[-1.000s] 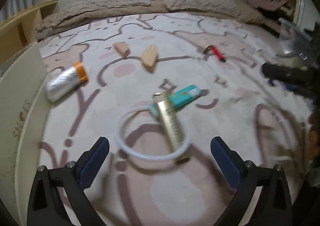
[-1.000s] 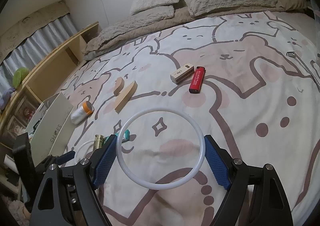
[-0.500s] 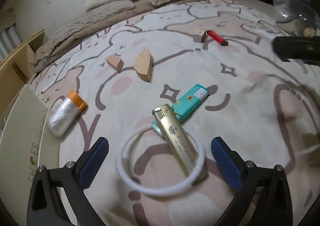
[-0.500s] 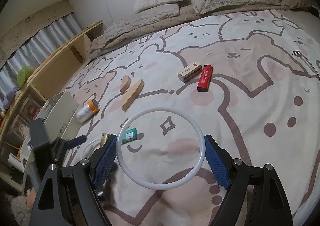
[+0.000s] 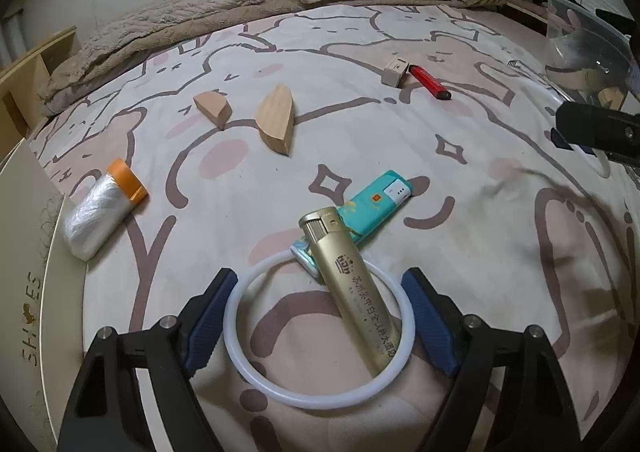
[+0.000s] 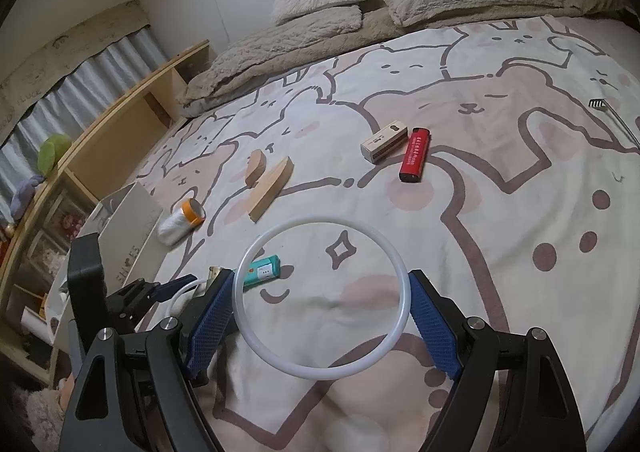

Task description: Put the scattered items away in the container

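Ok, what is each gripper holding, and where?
Right gripper: thin white plastic ring, pinched across its outer rim. Left gripper: pads flank a second white ring under a gold lighter; grip cannot be told.

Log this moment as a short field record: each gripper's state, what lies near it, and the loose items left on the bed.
left gripper: open, astride a white ring lying on the bedspread
on that ring: gold lighter, across its rim
beside it: teal lighter
right gripper: shut on second white ring
loose: two wooden blocks, red lighter, small box, film roll
container: clear, far right
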